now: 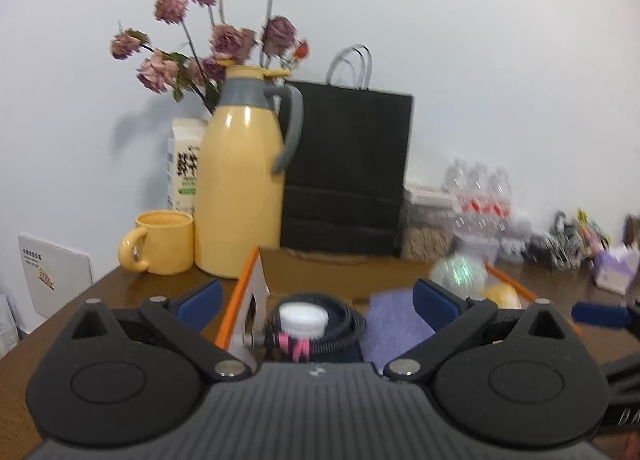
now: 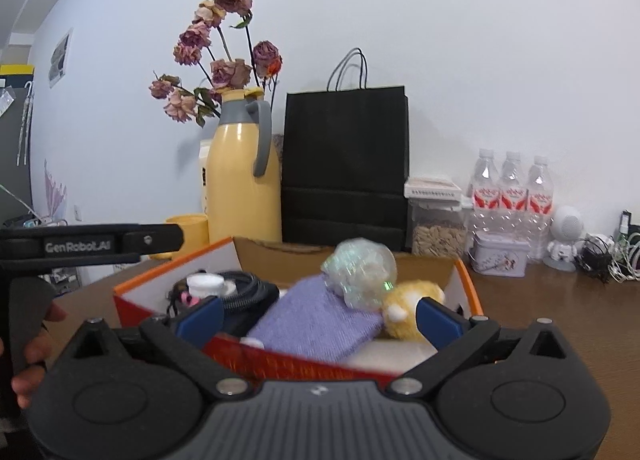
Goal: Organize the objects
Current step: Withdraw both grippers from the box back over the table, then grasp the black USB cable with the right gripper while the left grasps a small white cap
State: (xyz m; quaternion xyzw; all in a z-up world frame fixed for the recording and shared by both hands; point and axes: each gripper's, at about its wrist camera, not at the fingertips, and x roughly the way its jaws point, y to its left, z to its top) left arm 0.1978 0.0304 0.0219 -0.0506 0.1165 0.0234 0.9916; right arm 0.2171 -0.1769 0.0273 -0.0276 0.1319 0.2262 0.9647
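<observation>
Orange-rimmed cardboard box point(image 1: 244, 292) with white inner walls sits on the brown wooden table point(image 1: 120, 292), directly ahead of and below the left gripper point(image 1: 318, 300), whose blue pads stand wide apart with nothing between them. In this left wrist view the box holds a coiled black cable point(image 1: 344, 320) with a white round cap point(image 1: 303, 318) on it and a lilac woven cloth point(image 1: 394, 320); a yellow thermos jug point(image 1: 240, 179), a yellow mug point(image 1: 162, 242) and a black paper bag point(image 1: 348, 167) stand behind it against the pale wall. From the right wrist view, the right gripper point(image 2: 318, 320) is likewise fully open and empty, hovering just over the box's near red edge point(image 2: 280, 360). An iridescent translucent ball point(image 2: 360, 274) appears blurred above the cloth, touching a fluffy yellow plush toy point(image 2: 414, 298) in the box's right end; I cannot tell whether it is resting yet. The right gripper looks nearer that end, the left nearer the cable. Water bottles point(image 2: 512, 187) and a floral tin point(image 2: 500, 258) remain on the table beyond.
</observation>
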